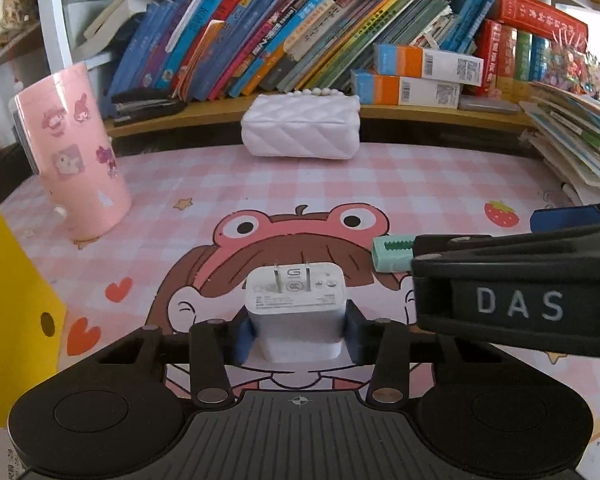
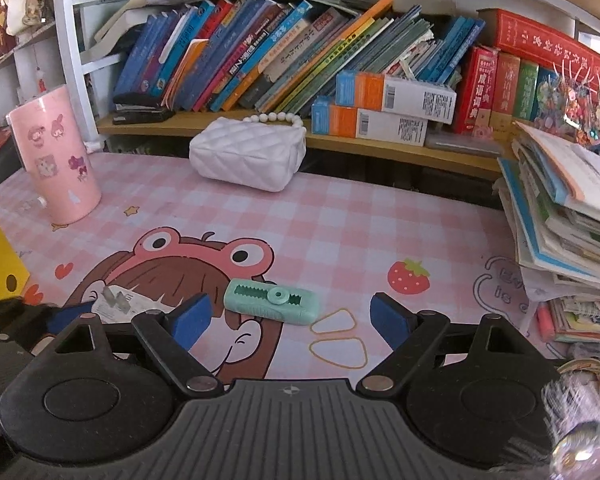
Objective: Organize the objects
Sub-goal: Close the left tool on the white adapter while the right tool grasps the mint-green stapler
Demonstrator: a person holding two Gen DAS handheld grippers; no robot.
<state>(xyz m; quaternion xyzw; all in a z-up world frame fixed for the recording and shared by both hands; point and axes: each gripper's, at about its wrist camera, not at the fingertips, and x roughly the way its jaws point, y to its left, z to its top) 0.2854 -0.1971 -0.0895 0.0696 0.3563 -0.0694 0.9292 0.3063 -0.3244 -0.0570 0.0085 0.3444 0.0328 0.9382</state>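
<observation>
A white charger plug (image 1: 296, 300) stands on the pink checked desk mat (image 1: 420, 184) with its prongs up, and my left gripper (image 1: 298, 336) is shut on it, a blue pad pressed against each side. The right wrist view shows the same plug (image 2: 120, 300) at the left. A mint-green toothed case (image 2: 272, 300) lies flat on the mat between the spread fingers of my right gripper (image 2: 292, 316), which is open and touches nothing. Two yellow rubber bands (image 2: 336, 322) lie just right of the case. In the left wrist view, the right gripper's black body (image 1: 520, 300) crosses over the case (image 1: 392, 254).
A pink sticker-covered tumbler (image 2: 56, 160) stands at the left. A white quilted purse (image 2: 248, 156) sits at the back below the bookshelf (image 2: 260, 60). A yellow box (image 1: 12, 300) is at the near left. A leaning stack of books (image 2: 560, 220) is on the right.
</observation>
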